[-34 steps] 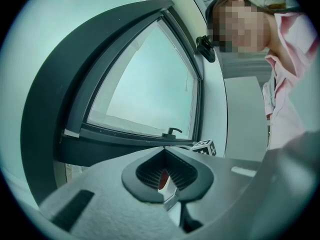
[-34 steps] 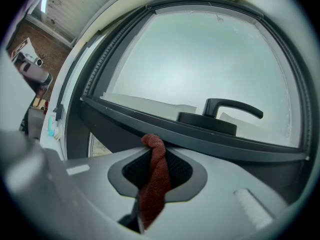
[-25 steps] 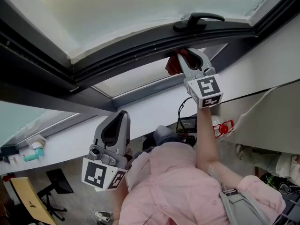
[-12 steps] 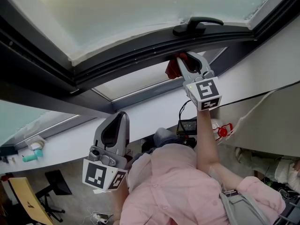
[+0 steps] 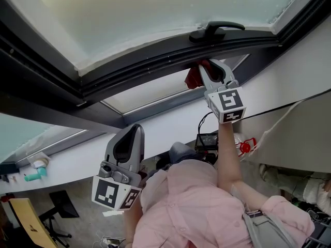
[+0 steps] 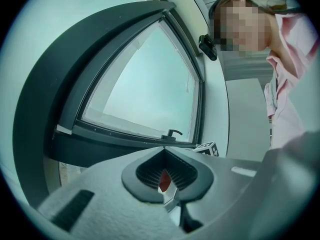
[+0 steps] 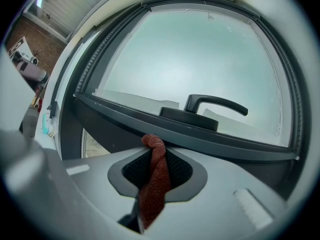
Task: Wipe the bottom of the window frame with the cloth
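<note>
A dark red cloth (image 5: 194, 75) (image 7: 154, 181) is pinched in my right gripper (image 5: 208, 66) (image 7: 156, 151), which is shut on it. The cloth's bunched top presses against the underside of the dark bottom window frame (image 5: 155, 61) (image 7: 210, 140), just below the black window handle (image 5: 215, 30) (image 7: 212, 106). My left gripper (image 5: 132, 132) (image 6: 165, 165) hangs lower at the left, away from the frame, with its jaws together and nothing between them. In the left gripper view the cloth shows only as a small red patch past the jaws.
Frosted glass (image 5: 145, 9) fills the open sash above the frame. Below runs a white sill (image 5: 170, 120). Further down lie a turquoise bottle (image 5: 32, 175), a small device with a cable (image 5: 207, 138) and a red object (image 5: 245, 146). A yellow chair (image 5: 28, 218) stands at lower left.
My right gripper has slid the cloth slightly to the right along the frame's underside. The left gripper has barely moved.
</note>
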A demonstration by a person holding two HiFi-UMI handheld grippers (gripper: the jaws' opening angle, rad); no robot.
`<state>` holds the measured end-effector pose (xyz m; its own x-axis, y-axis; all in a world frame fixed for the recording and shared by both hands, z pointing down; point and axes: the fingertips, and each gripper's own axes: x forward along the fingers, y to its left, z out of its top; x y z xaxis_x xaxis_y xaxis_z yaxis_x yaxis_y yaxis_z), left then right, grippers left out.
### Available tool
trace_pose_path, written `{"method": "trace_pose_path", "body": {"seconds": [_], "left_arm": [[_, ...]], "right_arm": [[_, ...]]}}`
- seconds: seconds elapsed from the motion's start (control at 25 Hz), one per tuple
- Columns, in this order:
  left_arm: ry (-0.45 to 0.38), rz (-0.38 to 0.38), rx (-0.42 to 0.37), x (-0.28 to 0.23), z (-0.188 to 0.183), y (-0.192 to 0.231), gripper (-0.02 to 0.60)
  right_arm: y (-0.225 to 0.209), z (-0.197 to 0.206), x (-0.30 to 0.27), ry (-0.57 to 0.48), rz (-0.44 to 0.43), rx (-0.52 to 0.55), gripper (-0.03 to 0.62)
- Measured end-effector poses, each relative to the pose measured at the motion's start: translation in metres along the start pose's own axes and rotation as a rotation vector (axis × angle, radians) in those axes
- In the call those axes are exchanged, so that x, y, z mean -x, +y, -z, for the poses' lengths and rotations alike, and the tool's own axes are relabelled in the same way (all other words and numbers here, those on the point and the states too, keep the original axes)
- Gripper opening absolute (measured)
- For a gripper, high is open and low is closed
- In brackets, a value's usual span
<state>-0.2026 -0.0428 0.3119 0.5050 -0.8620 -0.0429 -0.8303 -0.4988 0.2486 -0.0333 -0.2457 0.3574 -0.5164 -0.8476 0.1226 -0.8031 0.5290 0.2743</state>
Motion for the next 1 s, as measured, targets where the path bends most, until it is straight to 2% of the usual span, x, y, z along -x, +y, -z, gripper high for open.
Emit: {"method": "trace_pose_path", "body": {"seconds": [0.2,0.6,1.0], "left_arm": [[-0.005,0.009,-0.004,-0.003,-0.001,0.000,0.000],[0.000,0.014,0.002,-0.009,-0.002,0.008,0.000],[-0.007,0.003,-0.009,-0.006,-0.004,0.009,0.000]], "right_arm": [[-0.018,0.008,0.004,0.030,0.059,-0.014,0.064],[-0.038,0.013,0.008,0.029,0.114,-0.054,0.064],[-0.039,0.013,0.009,0.036,0.132,-0.053,0.064]]}}
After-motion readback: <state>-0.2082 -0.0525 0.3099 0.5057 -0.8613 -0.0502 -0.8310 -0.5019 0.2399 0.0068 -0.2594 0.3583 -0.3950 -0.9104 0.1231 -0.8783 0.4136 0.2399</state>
